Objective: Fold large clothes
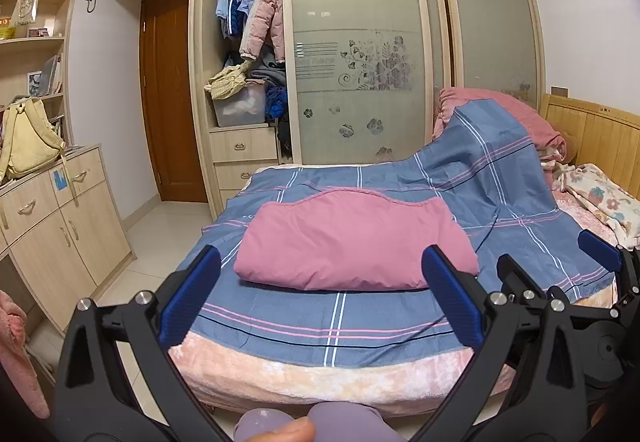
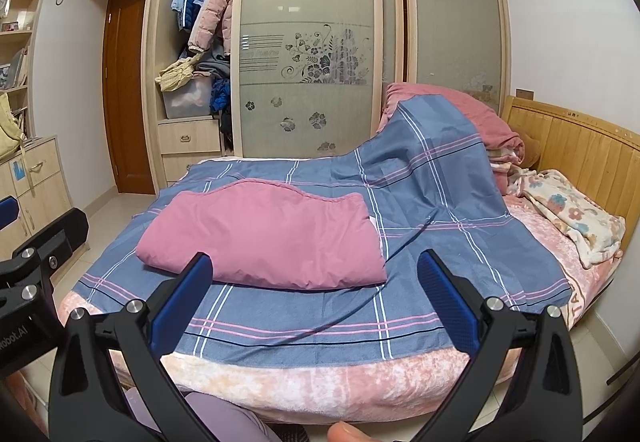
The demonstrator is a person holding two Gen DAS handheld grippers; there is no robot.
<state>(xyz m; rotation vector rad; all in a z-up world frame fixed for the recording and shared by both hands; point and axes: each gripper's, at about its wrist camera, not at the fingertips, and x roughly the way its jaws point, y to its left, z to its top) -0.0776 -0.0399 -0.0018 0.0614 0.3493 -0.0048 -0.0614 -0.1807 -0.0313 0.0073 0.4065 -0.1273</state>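
Note:
A pink garment (image 1: 352, 242) lies folded into a thick rectangular bundle on the blue plaid sheet (image 1: 332, 314) of the bed; it also shows in the right wrist view (image 2: 264, 238). My left gripper (image 1: 320, 294) is open and empty, held in the air short of the bundle's near edge. My right gripper (image 2: 316, 294) is open and empty, also short of the bundle, toward its right end. The right gripper (image 1: 560, 266) shows at the right edge of the left wrist view.
The plaid sheet (image 2: 436, 178) drapes up over a pink quilt pile (image 2: 476, 114) at the headboard. A floral blanket (image 2: 572, 218) lies at the right. A wardrobe (image 1: 360, 54) stands behind the bed, a cabinet (image 1: 60, 226) with a yellow backpack (image 1: 28, 138) at left.

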